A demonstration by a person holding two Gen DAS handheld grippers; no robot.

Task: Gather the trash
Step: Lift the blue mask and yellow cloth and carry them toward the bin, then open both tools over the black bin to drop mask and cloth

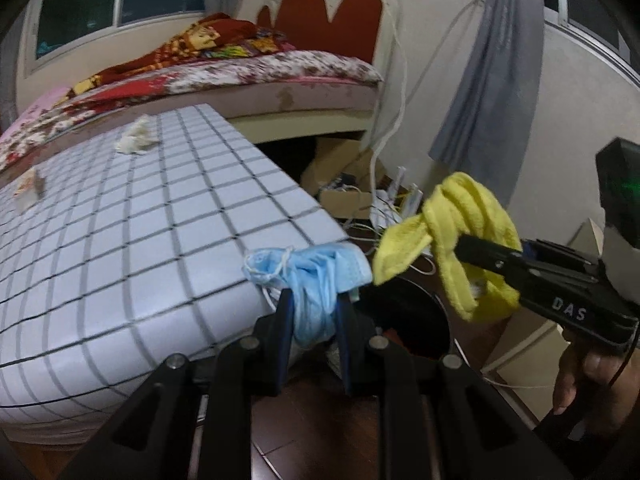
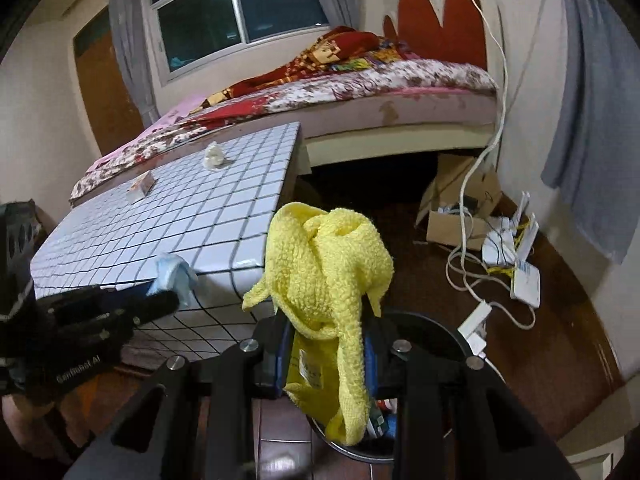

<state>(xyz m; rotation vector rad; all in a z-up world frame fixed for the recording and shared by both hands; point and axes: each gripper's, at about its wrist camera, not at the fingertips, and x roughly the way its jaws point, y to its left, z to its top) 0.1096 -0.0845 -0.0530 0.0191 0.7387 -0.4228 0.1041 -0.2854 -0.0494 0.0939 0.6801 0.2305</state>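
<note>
My left gripper (image 1: 314,304) is shut on a crumpled blue face mask (image 1: 316,276), held at the near corner of the white tiled table (image 1: 140,240). My right gripper (image 2: 326,320) is shut on a yellow cloth (image 2: 324,276) and holds it above a round black bin (image 2: 440,332) on the floor. In the left wrist view the yellow cloth (image 1: 452,232) hangs from the right gripper (image 1: 464,244) over the bin (image 1: 412,320). A crumpled white tissue (image 2: 215,156) and a small wrapper (image 2: 144,186) lie on the table's far part.
A bed (image 2: 360,92) with patterned covers stands behind the table. Cardboard boxes (image 2: 456,208), white cables (image 2: 468,276) and white routers (image 2: 524,276) lie on the dark wooden floor at the right. A grey curtain (image 2: 592,100) hangs at the right wall.
</note>
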